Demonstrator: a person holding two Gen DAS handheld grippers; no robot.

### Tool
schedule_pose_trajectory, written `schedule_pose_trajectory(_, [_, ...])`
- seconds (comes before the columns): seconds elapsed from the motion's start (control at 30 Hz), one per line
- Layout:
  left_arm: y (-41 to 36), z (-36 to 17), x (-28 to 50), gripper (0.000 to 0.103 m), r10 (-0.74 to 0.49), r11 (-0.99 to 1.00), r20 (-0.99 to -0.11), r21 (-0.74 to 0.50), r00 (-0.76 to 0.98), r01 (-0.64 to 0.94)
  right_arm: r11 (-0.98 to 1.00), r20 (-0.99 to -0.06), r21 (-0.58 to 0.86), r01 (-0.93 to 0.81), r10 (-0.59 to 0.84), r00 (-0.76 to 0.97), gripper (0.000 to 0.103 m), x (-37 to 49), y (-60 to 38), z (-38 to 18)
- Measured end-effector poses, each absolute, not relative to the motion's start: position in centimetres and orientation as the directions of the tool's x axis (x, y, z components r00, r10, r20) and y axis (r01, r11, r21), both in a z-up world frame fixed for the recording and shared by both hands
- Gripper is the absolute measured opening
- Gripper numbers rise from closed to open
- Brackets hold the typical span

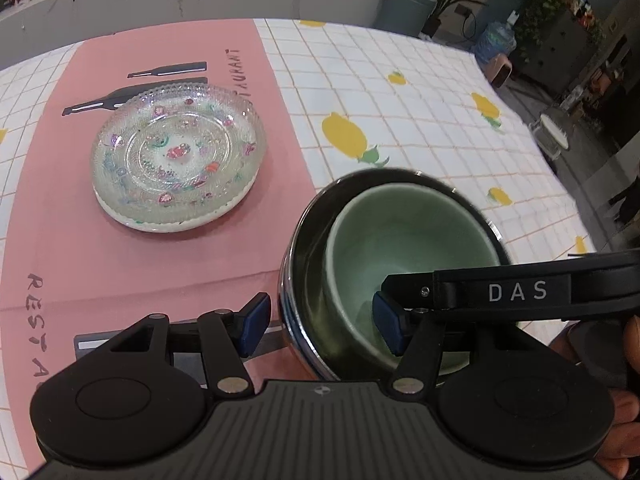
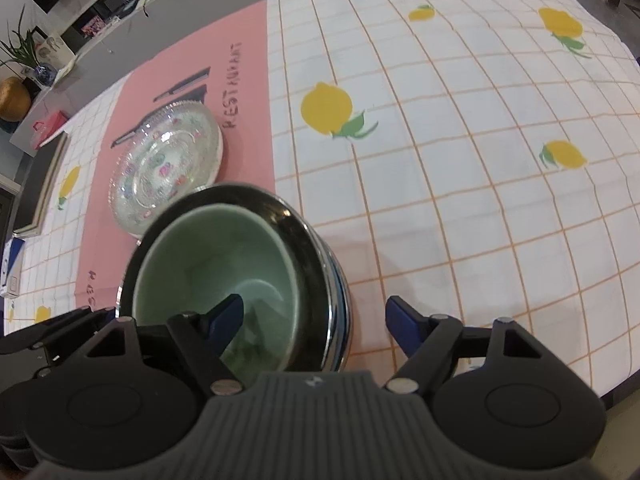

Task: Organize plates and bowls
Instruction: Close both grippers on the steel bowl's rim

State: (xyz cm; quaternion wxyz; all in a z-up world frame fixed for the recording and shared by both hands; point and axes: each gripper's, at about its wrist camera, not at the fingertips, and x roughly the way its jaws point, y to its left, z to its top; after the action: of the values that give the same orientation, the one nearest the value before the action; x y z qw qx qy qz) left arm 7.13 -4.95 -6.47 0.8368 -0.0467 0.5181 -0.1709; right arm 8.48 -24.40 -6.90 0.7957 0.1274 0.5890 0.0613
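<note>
Left wrist view: the left gripper (image 1: pixel 320 324) gapes wide astride the near rim of the steel bowl (image 1: pixel 296 240), which holds the green bowl (image 1: pixel 408 232). Right gripper (image 2: pixel 314 326) likewise spreads wide over that rim. Glass plate (image 1: pixel 176 152) sits on the pink mat (image 1: pixel 60 220).

"RESTAURANT" printed on pink placemat (image 2: pixel 248 92); "DAS" on black band (image 1: pixel 516 292).

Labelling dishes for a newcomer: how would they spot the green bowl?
Find the pink placemat on the lemon-print tablecloth. At its near right corner stands a dark steel bowl; the green bowl nests inside it. Unlike the patterned glass plate nearby, it is plain, matte, pale green.
</note>
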Motion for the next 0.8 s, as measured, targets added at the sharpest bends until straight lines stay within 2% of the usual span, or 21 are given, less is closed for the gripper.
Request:
schedule_pose_trajectory(0.3, [-4.7,-6.6,7.0,0.074,-0.334,0.94,-0.844,-0.267,0.419,0.213,0.948,-0.905,0.312,0.069,0.274,0.324,0.066,8.3,-24.6,-6.9])
schedule_pose_trajectory(0.5, [-4.0,-7.1,7.1,0.074,-0.37,0.929,-0.824,-0.332,0.428,0.164,0.936,-0.9,0.336,0.102,0.287,0.329,0.063,8.4,-25.0,-7.0])
schedule_pose_trajectory(0.6, [-3.6,-7.3,7.1,0.066,-0.395,0.918,-0.815,-0.366,0.424,0.151,0.931,-0.898,0.348,0.111,0.296,0.326,0.061,8.4,-25.0,-7.1])
schedule_pose_trajectory(0.63, [-3.6,-7.3,7.0,0.059,-0.409,0.912,-0.809,-0.383,0.421,0.15,0.925,-0.893,0.364,0.113,0.311,0.327,0.059,8.4,-25.1,-7.1])
schedule_pose_trajectory(0.8, [-3.6,-7.2,6.9,0.059,-0.412,0.91,-0.811,-0.387,0.415,0.147,0.921,-0.894,0.37,0.119,0.318,0.315,0.056,8.3,-25.1,-7.1])
